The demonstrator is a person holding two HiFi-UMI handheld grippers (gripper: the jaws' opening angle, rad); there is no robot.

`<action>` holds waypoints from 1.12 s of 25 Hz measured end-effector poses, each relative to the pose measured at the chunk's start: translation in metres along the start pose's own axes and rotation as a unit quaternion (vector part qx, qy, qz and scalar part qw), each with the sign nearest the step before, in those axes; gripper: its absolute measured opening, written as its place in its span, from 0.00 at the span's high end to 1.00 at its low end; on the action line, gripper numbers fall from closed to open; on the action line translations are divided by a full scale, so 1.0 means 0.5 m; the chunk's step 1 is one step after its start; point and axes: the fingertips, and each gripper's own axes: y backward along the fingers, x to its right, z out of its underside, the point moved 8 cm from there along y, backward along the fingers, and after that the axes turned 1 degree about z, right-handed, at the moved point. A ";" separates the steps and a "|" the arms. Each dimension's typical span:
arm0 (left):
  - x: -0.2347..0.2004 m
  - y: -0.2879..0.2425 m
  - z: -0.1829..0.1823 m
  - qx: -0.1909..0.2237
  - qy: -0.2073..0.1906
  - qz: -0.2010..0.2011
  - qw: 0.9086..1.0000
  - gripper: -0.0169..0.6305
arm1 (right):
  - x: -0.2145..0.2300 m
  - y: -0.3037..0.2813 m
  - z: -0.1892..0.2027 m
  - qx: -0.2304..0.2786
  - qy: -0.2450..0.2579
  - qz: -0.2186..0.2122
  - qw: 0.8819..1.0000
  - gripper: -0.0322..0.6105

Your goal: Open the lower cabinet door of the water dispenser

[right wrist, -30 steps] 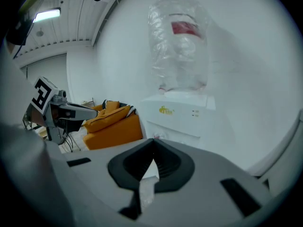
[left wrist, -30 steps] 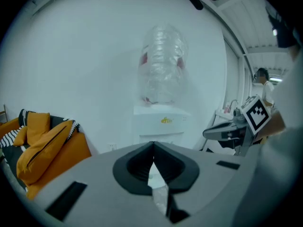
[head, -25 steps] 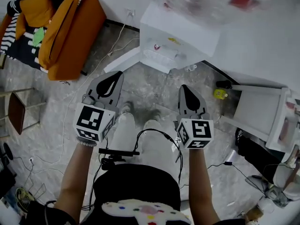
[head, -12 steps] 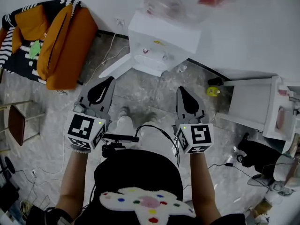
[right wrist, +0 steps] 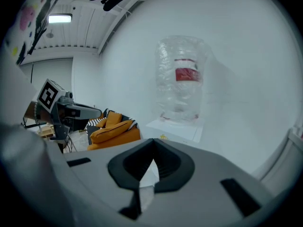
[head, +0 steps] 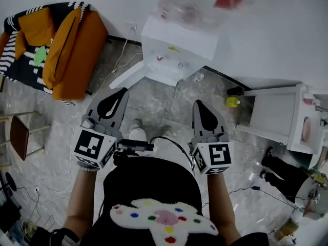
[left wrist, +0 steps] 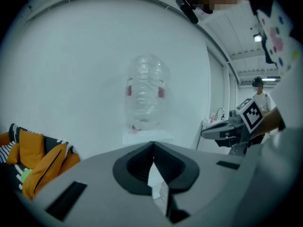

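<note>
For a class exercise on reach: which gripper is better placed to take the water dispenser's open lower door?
Probably the left. The door juts out on the side of the left gripper; the right gripper is farther off. Both are shut and empty.

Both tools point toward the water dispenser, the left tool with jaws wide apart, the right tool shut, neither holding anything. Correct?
No. The jaws of the left tool are together, not wide apart; the left gripper view shows them meeting with nothing between. The rest holds: both tools point toward the water dispenser, the right tool is shut, and neither holds anything.
</note>
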 end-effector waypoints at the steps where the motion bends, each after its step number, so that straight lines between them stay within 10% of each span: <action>1: 0.002 0.002 0.000 -0.001 -0.001 0.002 1.000 0.95 | -0.002 0.002 -0.001 0.001 0.000 -0.001 1.000 0.95; 28: 0.048 0.013 -0.022 0.027 -0.014 0.020 0.999 0.95 | -0.025 0.015 -0.031 0.030 0.022 -0.011 0.999 0.95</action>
